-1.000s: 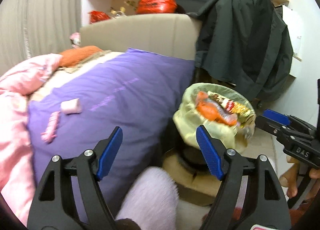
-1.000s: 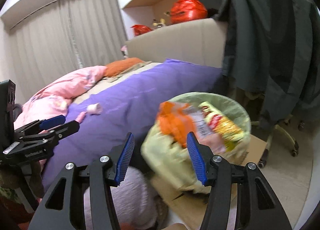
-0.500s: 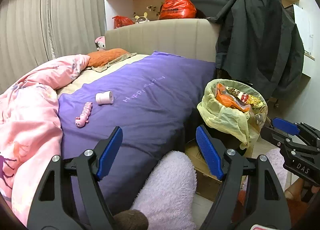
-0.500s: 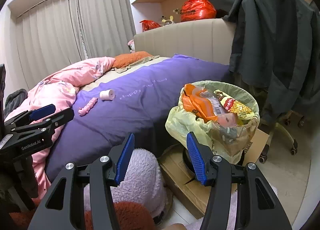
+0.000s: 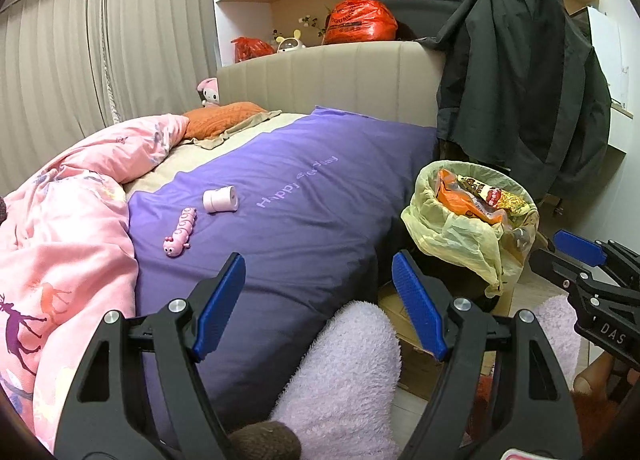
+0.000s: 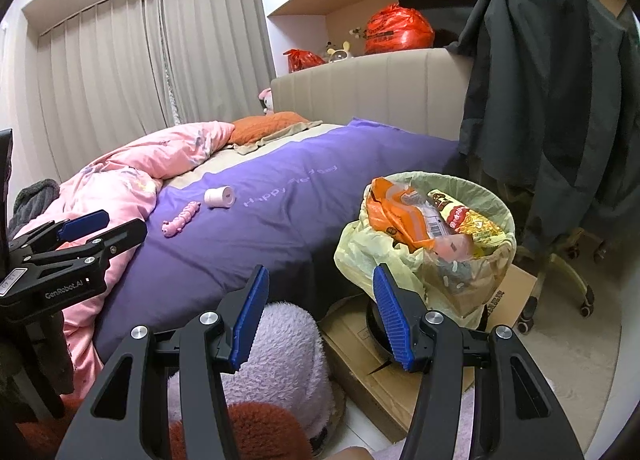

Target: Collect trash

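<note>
Bedroom, bedside area.

1. Trash bin: stands on the floor just beside the side edge of the bed, near its head end, on a flattened cardboard box. Lined with a pale yellow bag whose slack hangs over the rim on the near side. Full to the rim: an orange snack wrapper with a barcode label, a red-and-yellow wrapper, a pink piece and clear crumpled plastic below them.

2. Purple cover: spread over the bed. Towards its edge by the pink quilt lie a small pink-white roll on its side and, just beside it, a pink caterpillar toy.

3. Headboard ledge: two red plastic bags, one large, one small; contents not visible.

4. Left gripper: released, fingers spread, nothing between them, above the bed's near edge.

5. Right gripper: released, fingers spread, nothing held, near the bin but apart from it.

6. Fluffy lilac cushion: on the floor at the bed's edge, below both grippers.

7. Dark jacket: hung behind the bin.
</note>
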`<move>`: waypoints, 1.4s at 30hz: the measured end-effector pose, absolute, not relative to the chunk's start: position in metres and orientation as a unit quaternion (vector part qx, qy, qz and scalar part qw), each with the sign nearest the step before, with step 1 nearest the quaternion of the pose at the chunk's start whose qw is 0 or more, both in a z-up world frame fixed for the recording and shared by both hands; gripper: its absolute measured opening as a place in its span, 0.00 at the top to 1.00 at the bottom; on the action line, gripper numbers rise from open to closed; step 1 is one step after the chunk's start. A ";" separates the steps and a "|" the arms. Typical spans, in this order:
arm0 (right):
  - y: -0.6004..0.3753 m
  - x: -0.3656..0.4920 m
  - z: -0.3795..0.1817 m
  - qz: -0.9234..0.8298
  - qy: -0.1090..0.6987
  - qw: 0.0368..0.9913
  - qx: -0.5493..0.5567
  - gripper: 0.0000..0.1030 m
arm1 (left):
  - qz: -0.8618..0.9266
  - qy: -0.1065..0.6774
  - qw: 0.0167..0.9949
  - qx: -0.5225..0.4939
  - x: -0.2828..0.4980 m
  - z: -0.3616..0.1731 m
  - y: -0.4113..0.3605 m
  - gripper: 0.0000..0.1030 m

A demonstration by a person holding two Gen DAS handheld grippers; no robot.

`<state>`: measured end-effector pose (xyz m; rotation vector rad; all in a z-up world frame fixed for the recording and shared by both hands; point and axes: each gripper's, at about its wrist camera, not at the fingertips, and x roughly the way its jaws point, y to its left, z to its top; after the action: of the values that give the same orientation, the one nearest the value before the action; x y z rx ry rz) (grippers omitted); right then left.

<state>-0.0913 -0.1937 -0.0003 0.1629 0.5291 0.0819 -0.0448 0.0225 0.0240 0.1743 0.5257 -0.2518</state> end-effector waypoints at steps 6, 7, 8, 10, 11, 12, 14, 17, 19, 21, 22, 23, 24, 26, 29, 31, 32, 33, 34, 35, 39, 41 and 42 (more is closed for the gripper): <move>-0.193 -0.091 0.000 0.041 0.261 0.961 0.081 0.50 | -0.123 0.263 0.953 0.085 -0.046 0.023 0.024 0.30; -0.193 -0.091 -0.001 0.041 0.261 0.961 0.081 0.50 | -0.122 0.263 0.953 0.085 -0.046 0.023 0.023 0.30; -0.193 -0.092 0.000 0.041 0.261 0.961 0.081 0.50 | -0.122 0.263 0.953 0.085 -0.047 0.023 0.023 0.30; -0.193 -0.091 -0.001 0.042 0.262 0.961 0.080 0.50 | -0.122 0.263 0.953 0.085 -0.046 0.023 0.023 0.30; -0.192 -0.091 -0.001 0.042 0.262 0.961 0.080 0.50 | -0.122 0.263 0.953 0.085 -0.046 0.023 0.023 0.30; -0.192 -0.091 -0.001 0.041 0.262 0.961 0.081 0.50 | -0.122 0.263 0.953 0.085 -0.047 0.023 0.023 0.30; -0.192 -0.091 -0.001 0.042 0.262 0.961 0.080 0.50 | -0.121 0.264 0.953 0.085 -0.047 0.023 0.023 0.30; -0.190 -0.091 -0.001 0.043 0.263 0.961 0.080 0.50 | -0.121 0.263 0.953 0.085 -0.047 0.023 0.022 0.30; -0.190 -0.090 -0.003 0.044 0.264 0.960 0.079 0.50 | -0.121 0.264 0.953 0.085 -0.048 0.023 0.022 0.30; -0.190 -0.090 -0.003 0.044 0.264 0.960 0.080 0.50 | -0.120 0.264 0.953 0.085 -0.048 0.023 0.021 0.30; -0.190 -0.090 -0.002 0.044 0.264 0.960 0.080 0.50 | -0.120 0.264 0.953 0.085 -0.048 0.023 0.021 0.30; -0.191 -0.090 -0.002 0.044 0.264 0.960 0.080 0.50 | -0.120 0.264 0.953 0.084 -0.048 0.023 0.020 0.30; -0.191 -0.090 -0.002 0.044 0.263 0.960 0.080 0.50 | -0.120 0.263 0.954 0.085 -0.048 0.023 0.020 0.30; -0.191 -0.090 -0.002 0.044 0.263 0.961 0.080 0.50 | -0.119 0.263 0.954 0.085 -0.048 0.023 0.020 0.30; -0.191 -0.090 -0.002 0.043 0.263 0.961 0.079 0.50 | -0.121 0.265 0.953 0.085 -0.048 0.023 0.021 0.30; -0.191 -0.091 -0.003 0.042 0.262 0.961 0.080 0.50 | -0.123 0.266 0.952 0.085 -0.047 0.022 0.022 0.30; -0.191 -0.091 -0.003 0.041 0.261 0.961 0.080 0.50 | -0.124 0.266 0.952 0.086 -0.047 0.021 0.023 0.30; -0.193 -0.092 -0.004 0.041 0.260 0.961 0.080 0.50 | -0.124 0.266 0.952 0.086 -0.047 0.021 0.023 0.30; -0.194 -0.093 -0.003 0.040 0.259 0.962 0.080 0.50 | -0.124 0.265 0.952 0.086 -0.048 0.021 0.023 0.30; -0.193 -0.093 -0.003 0.040 0.258 0.962 0.079 0.50 | -0.124 0.265 0.952 0.086 -0.048 0.021 0.022 0.30; -0.197 -0.095 -0.002 0.040 0.256 0.963 0.080 0.50 | -0.125 0.266 0.952 0.087 -0.047 0.022 0.022 0.30; -0.197 -0.095 -0.002 0.040 0.256 0.962 0.080 0.50 | -0.124 0.266 0.952 0.087 -0.047 0.022 0.022 0.30; -0.197 -0.095 -0.002 0.040 0.257 0.962 0.079 0.50 | -0.125 0.266 0.952 0.087 -0.047 0.021 0.022 0.30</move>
<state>-0.0953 -0.1971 -0.0017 0.1610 0.5197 0.0804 -0.0474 0.0219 0.0214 0.1772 0.5407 -0.2532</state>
